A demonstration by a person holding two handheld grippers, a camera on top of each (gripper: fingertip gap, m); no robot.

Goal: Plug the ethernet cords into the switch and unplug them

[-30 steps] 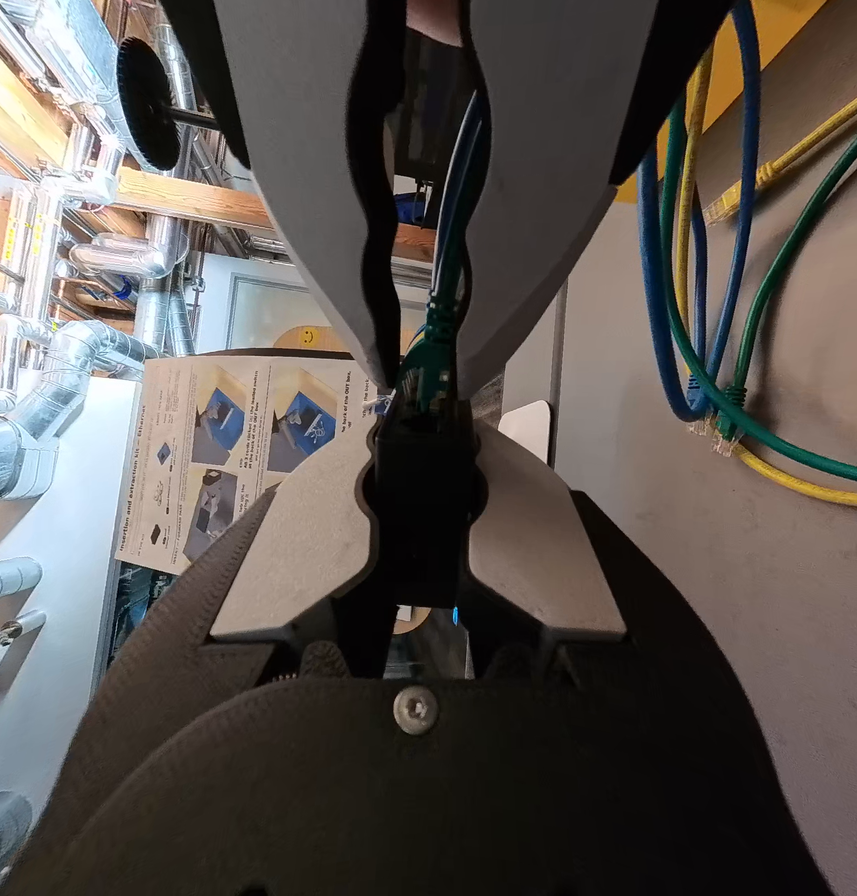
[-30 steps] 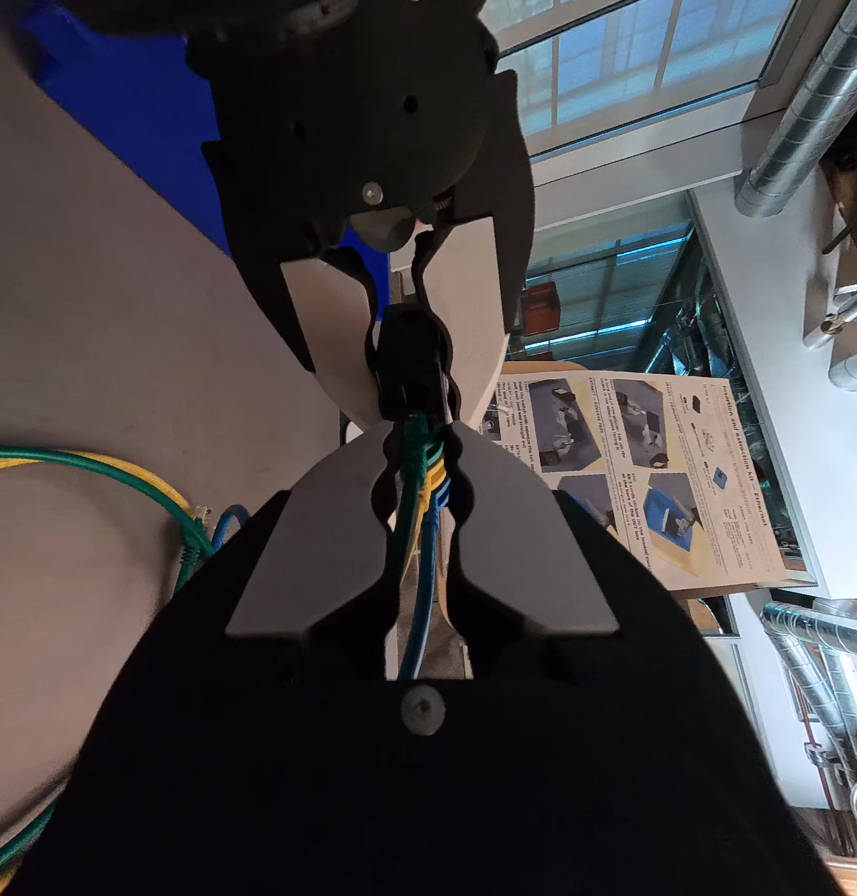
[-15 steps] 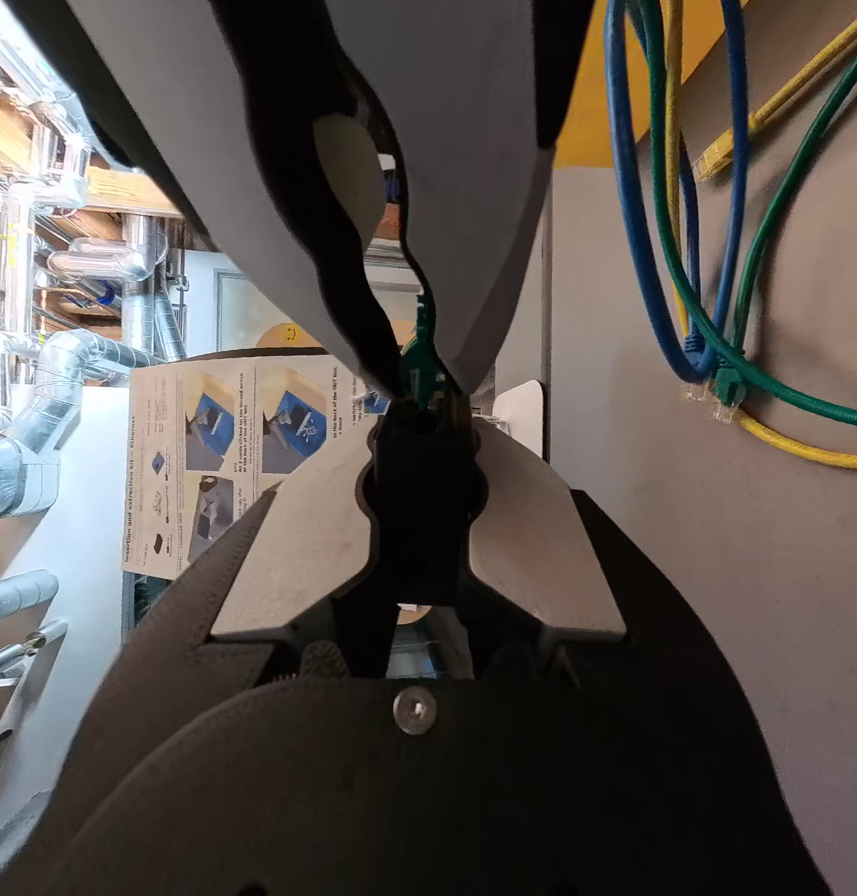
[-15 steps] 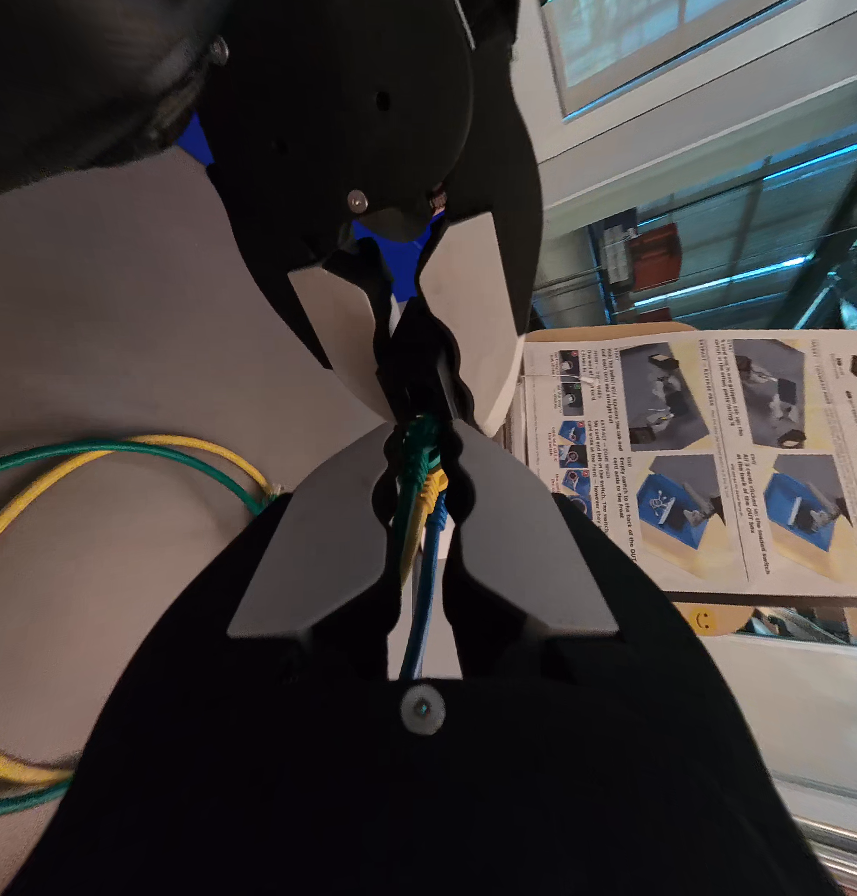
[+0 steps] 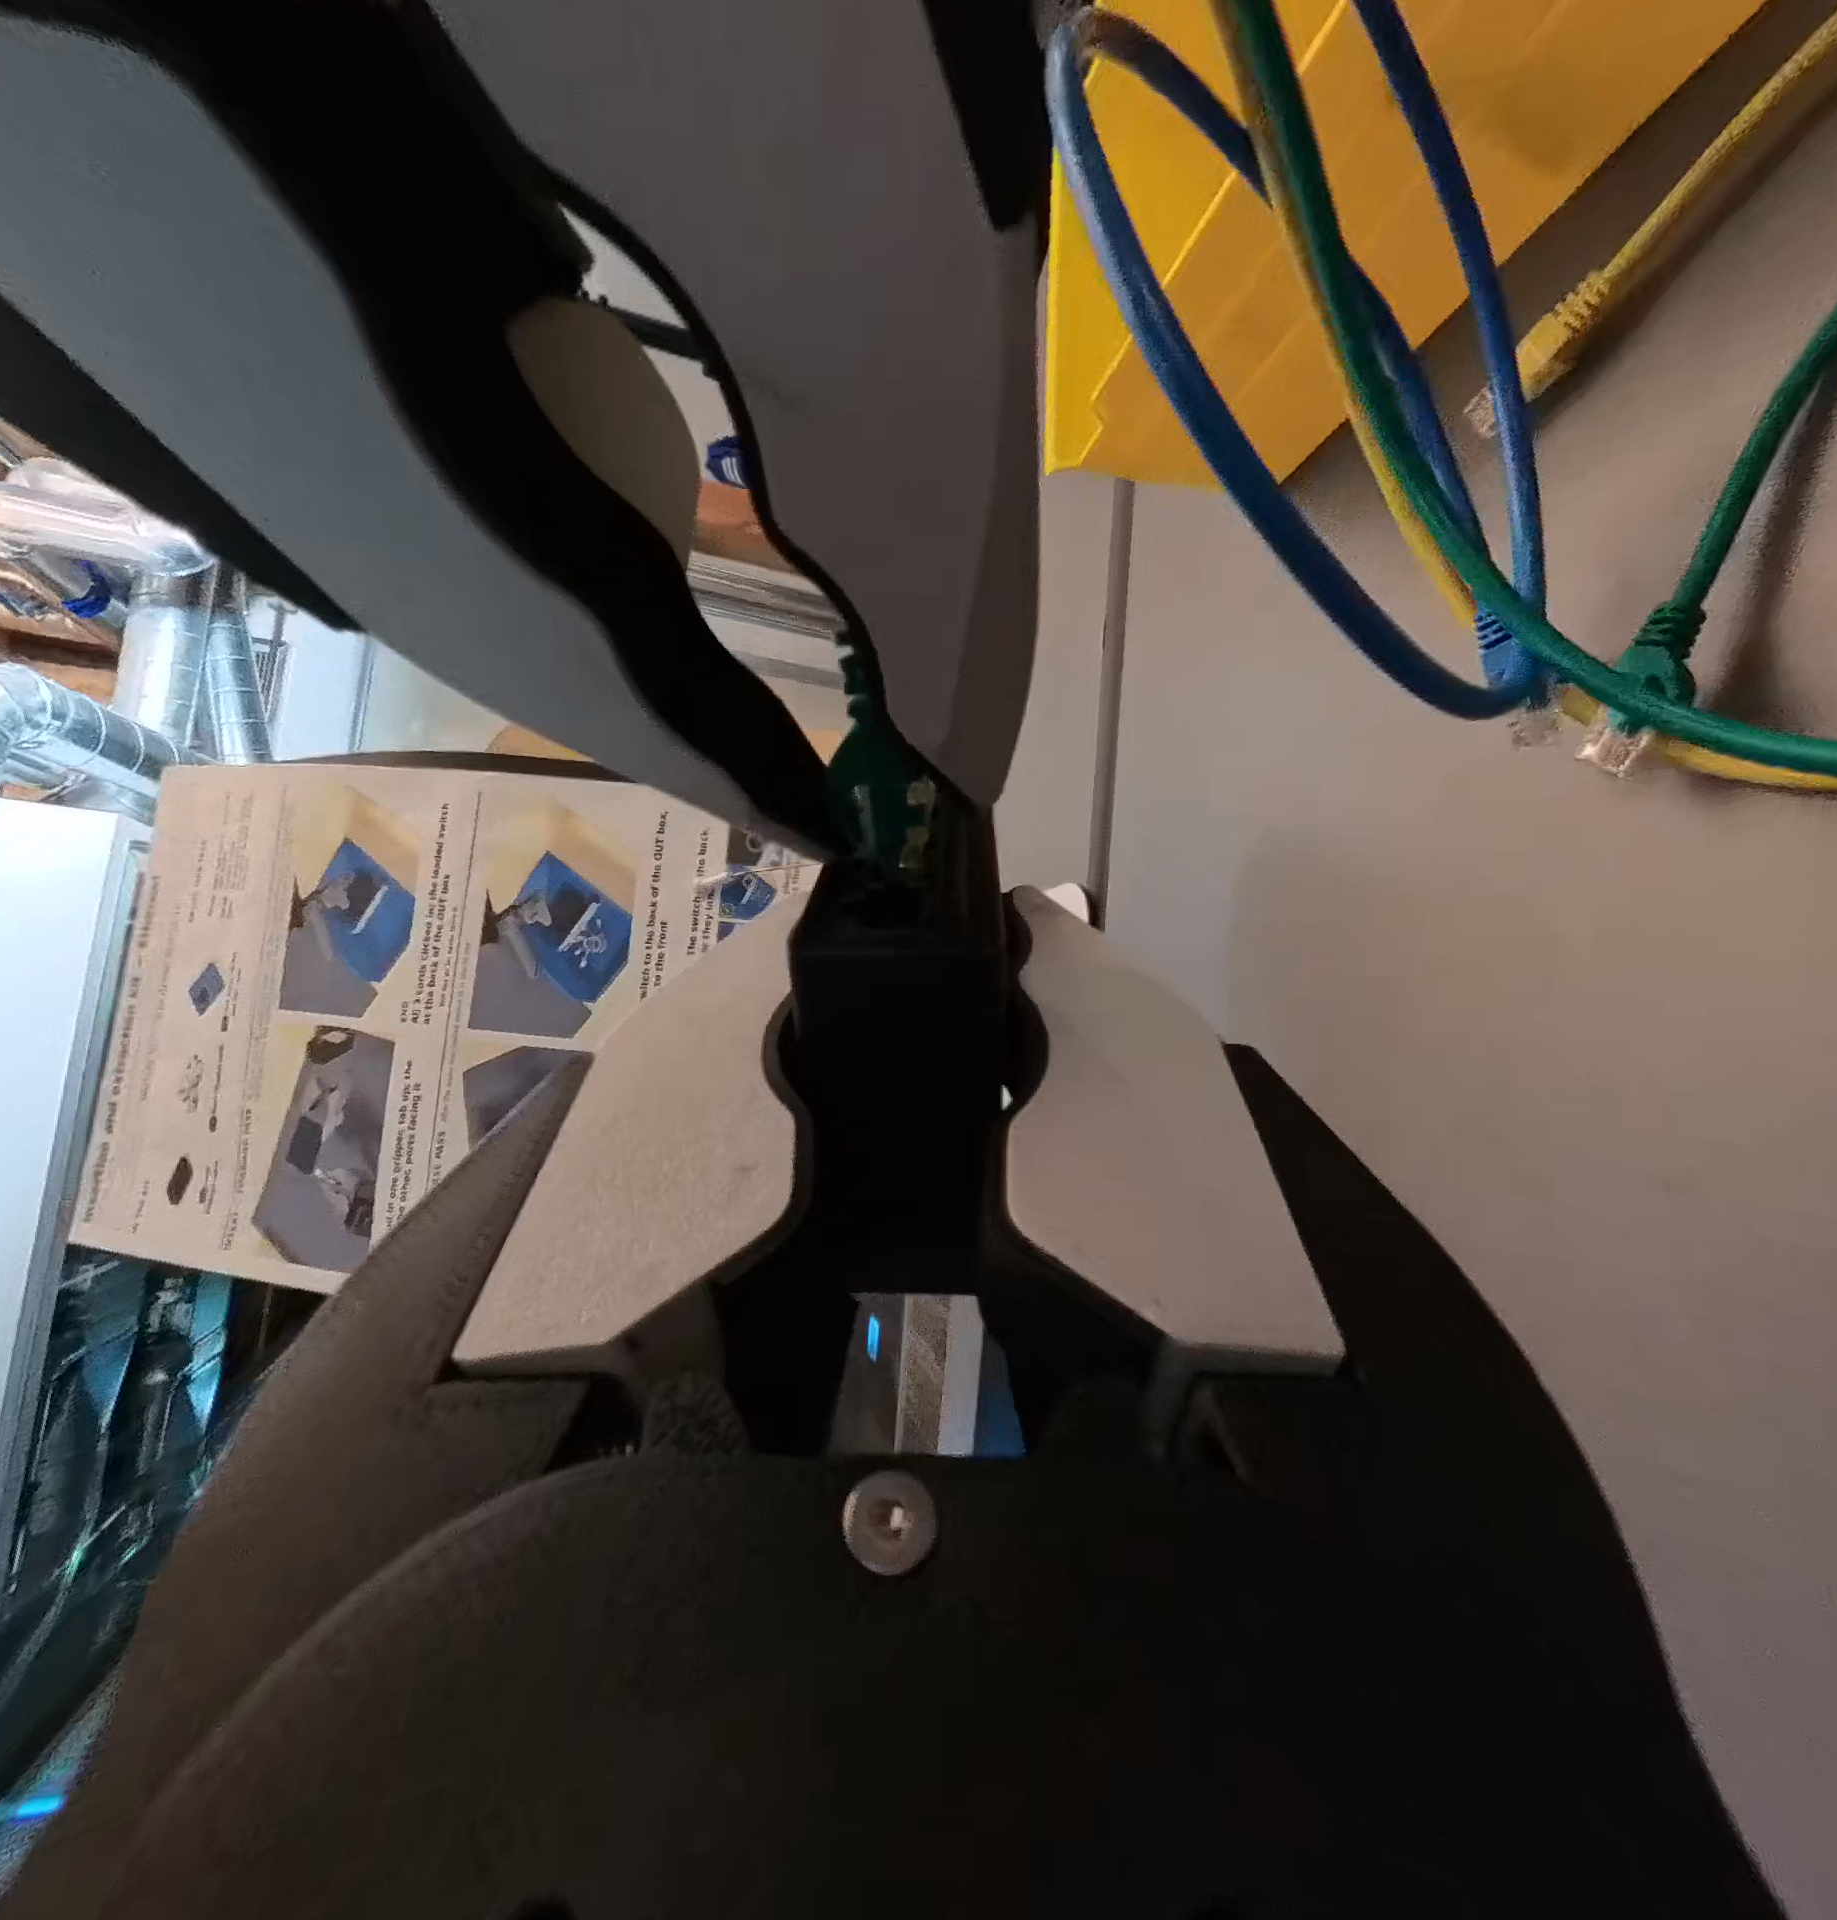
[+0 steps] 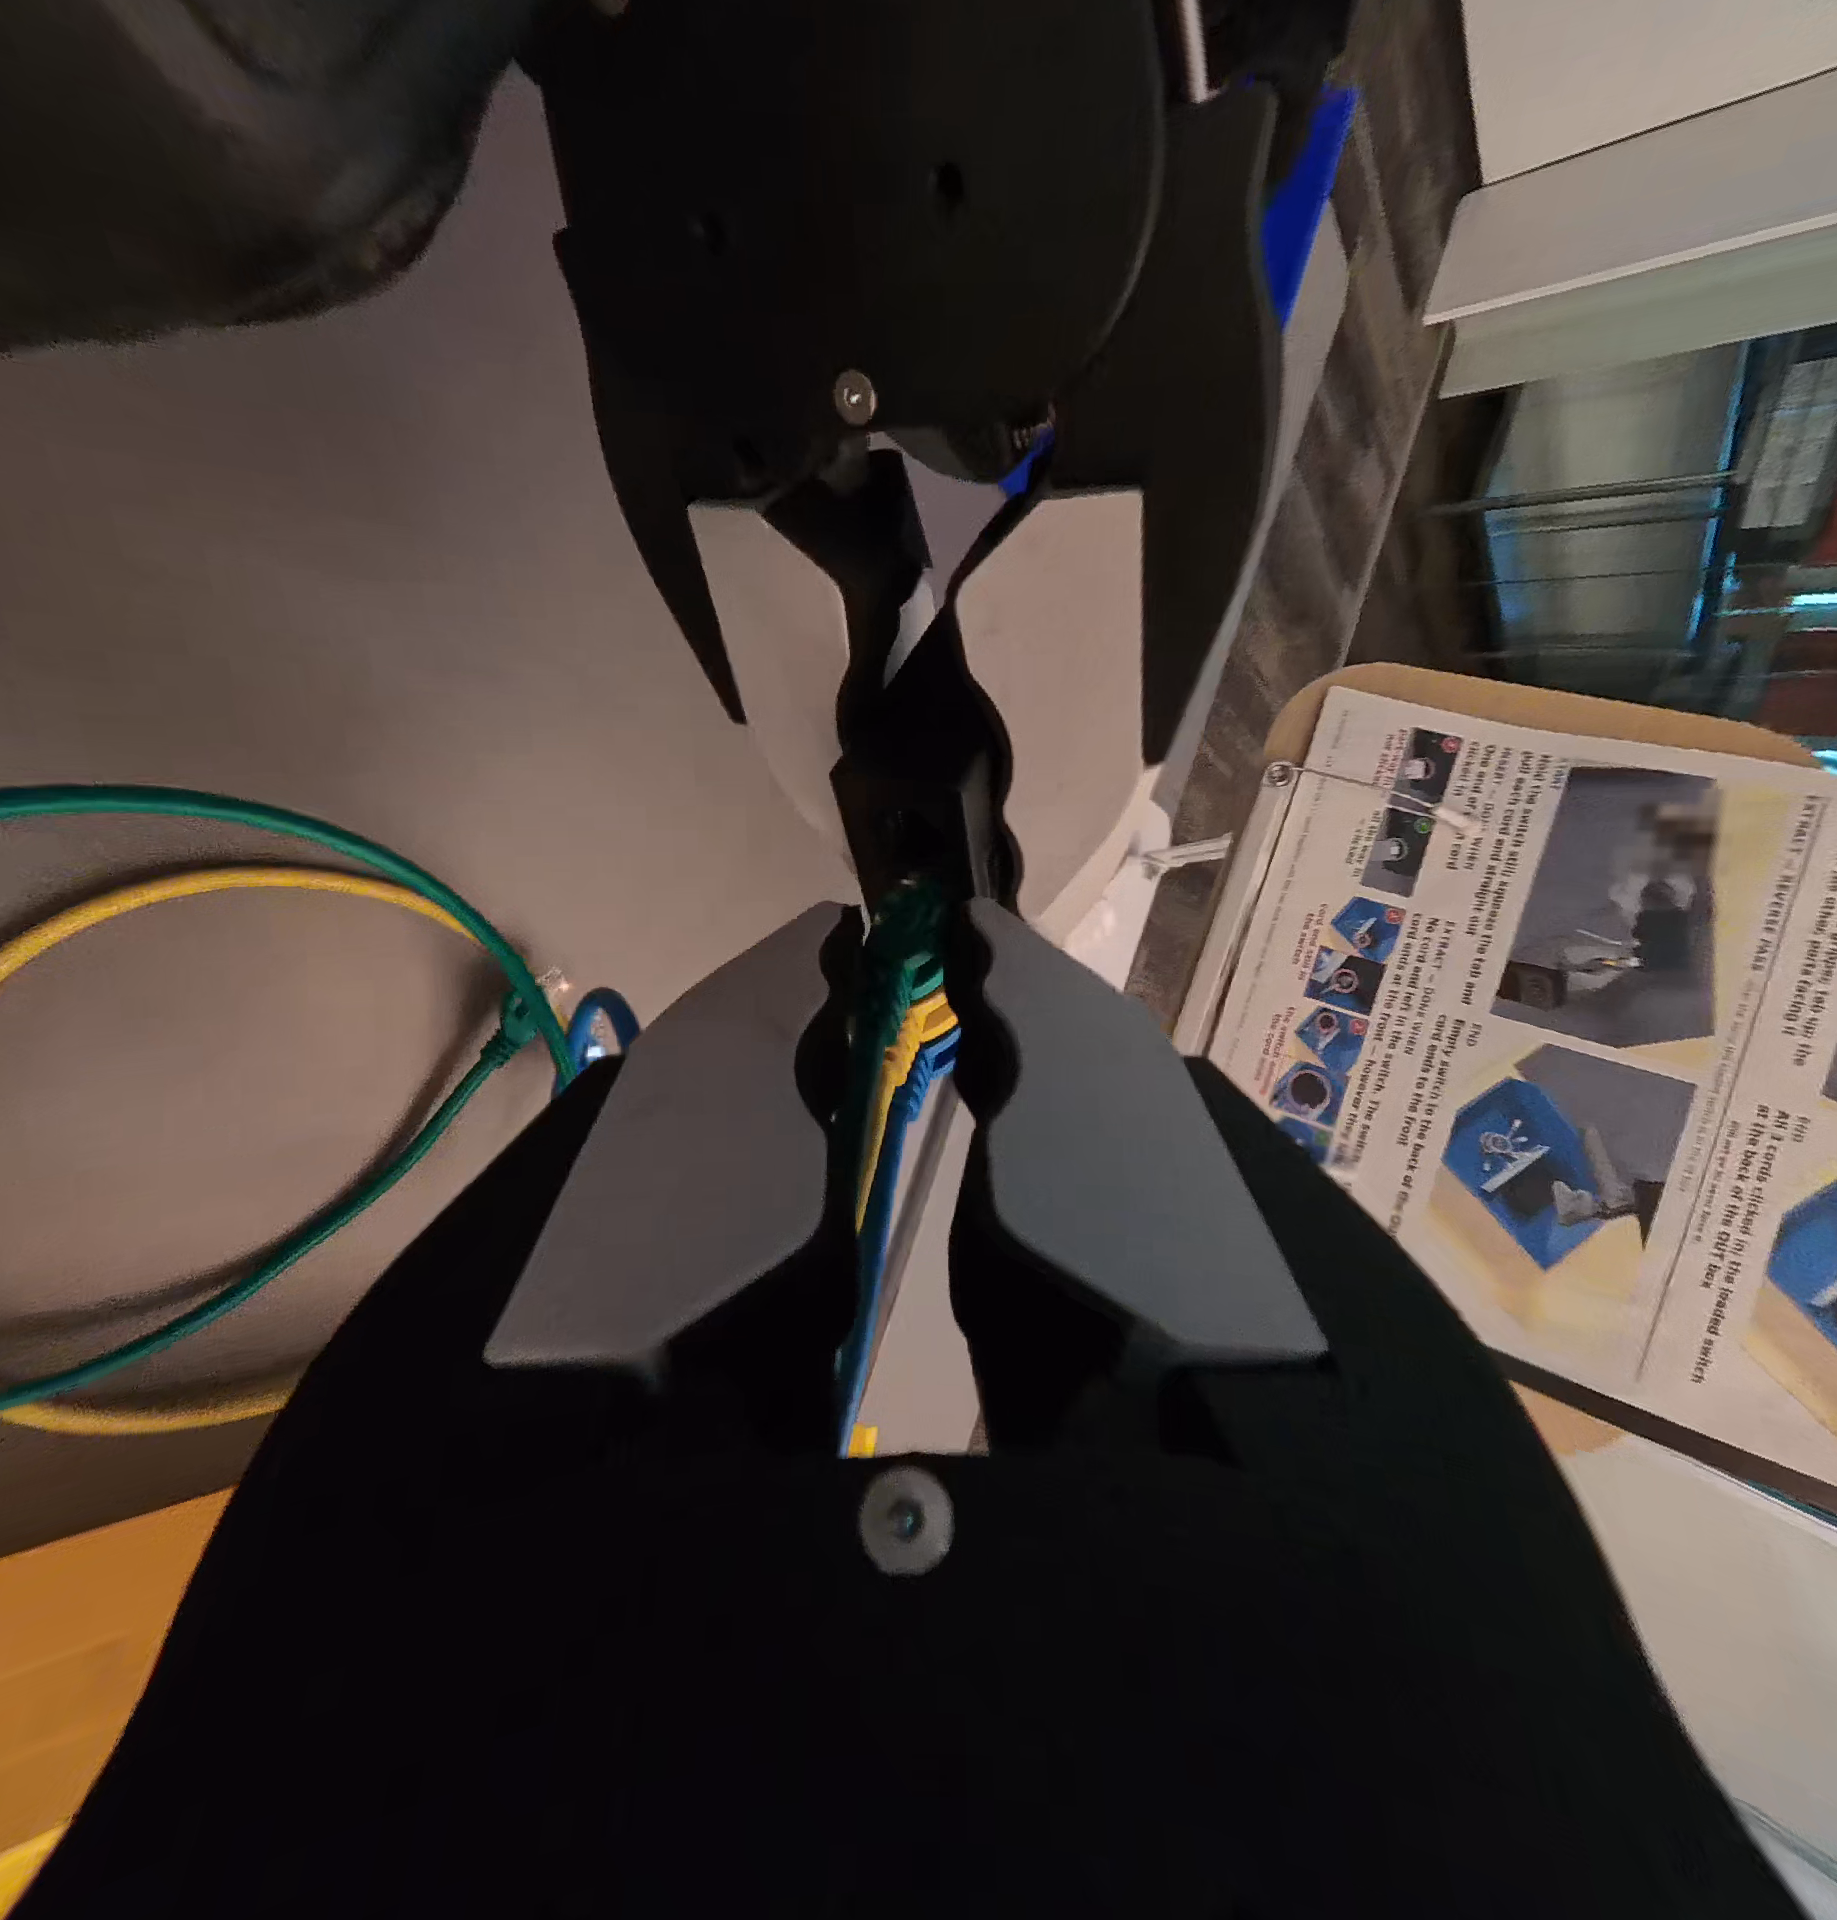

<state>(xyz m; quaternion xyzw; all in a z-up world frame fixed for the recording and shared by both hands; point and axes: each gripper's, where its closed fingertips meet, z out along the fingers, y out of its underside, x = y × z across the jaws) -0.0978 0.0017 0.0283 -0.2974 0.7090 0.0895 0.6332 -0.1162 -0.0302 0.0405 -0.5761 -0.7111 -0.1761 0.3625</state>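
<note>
- The left tongs (image 5: 898, 1039) gripped the black switch (image 5: 893, 997).
- The right tongs (image 6: 903, 997) pinched the green cord (image 6: 909, 935) at the switch.

A plain grey table (image 5: 1516, 1195) carries everything, lying to the right of the left tool and to the left of the right one. On it lie loose loops of green cord (image 5: 1776, 436), blue cord (image 5: 1184, 416) and yellow cord (image 5: 1724, 764), crossing one another. Their free plug ends rest close together on the surface, right of the left tool's tips: a blue plug (image 5: 1511, 675), a green plug (image 5: 1646, 691), and another yellow plug (image 5: 1537, 353) farther off. A yellow bin (image 5: 1361, 187) sits on the table beyond the cords. In the right wrist view, the green and yellow loops lie to the left of the tool.
</note>
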